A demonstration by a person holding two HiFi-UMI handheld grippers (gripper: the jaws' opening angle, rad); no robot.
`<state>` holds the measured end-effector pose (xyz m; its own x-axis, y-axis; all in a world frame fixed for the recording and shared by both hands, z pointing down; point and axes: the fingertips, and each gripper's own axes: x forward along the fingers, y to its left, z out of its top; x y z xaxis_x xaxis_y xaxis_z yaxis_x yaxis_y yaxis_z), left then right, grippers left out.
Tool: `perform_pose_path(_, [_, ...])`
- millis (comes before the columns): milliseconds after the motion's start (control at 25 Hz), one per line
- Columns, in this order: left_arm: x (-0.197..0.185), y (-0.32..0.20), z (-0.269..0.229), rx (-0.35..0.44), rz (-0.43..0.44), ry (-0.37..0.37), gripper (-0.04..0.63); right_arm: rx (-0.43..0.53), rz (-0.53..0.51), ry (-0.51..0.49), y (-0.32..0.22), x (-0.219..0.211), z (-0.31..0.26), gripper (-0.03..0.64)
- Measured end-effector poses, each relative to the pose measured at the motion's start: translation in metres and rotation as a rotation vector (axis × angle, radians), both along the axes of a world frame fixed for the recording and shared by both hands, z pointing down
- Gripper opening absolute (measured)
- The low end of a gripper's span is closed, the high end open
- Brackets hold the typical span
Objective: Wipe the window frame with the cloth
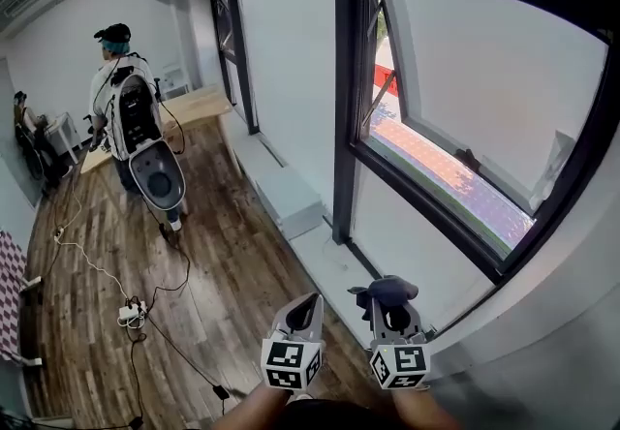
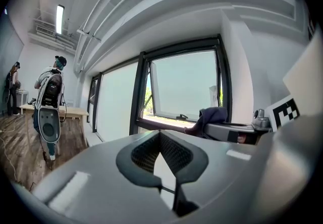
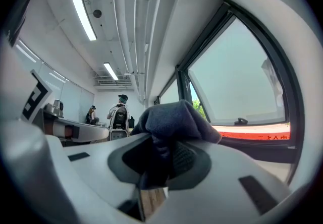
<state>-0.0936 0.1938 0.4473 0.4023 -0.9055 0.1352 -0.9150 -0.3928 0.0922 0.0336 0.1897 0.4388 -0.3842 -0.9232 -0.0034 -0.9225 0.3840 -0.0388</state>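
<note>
The black window frame (image 1: 341,108) stands ahead on the right, its sash (image 1: 455,79) tilted open outward. A dark blue cloth (image 1: 386,290) bunches out of my right gripper (image 1: 391,304), which is shut on it low in the head view, below the frame's bottom rail and apart from it. In the right gripper view the cloth (image 3: 174,119) fills the jaws of the right gripper (image 3: 162,151), with the frame (image 3: 202,51) behind. My left gripper (image 1: 305,310) sits just left of the right one. Seen in its own view, the left gripper (image 2: 160,136) is shut on nothing, and the cloth (image 2: 213,117) shows to its right.
A white sill ledge (image 1: 334,268) and a low white box (image 1: 288,198) run along the wall under the window. A person (image 1: 124,108) with a backpack machine stands on the wooden floor at left. Cables and a power strip (image 1: 129,312) lie there, and a wooden table (image 1: 197,107) stands behind.
</note>
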Motion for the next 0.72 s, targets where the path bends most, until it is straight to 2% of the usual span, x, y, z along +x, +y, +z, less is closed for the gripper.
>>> perform_pose_path(480, [-0.073,-0.030,0.007,0.013,-0.008,0.029,0.009,-0.001,0.035,0.044,-0.033,-0.061,0.008,0.080])
perform_pose_path(720, [-0.092,-0.041,0.013,-0.004,0.004,0.044,0.009,-0.010,0.053,0.063,-0.043,-0.076,0.010,0.080])
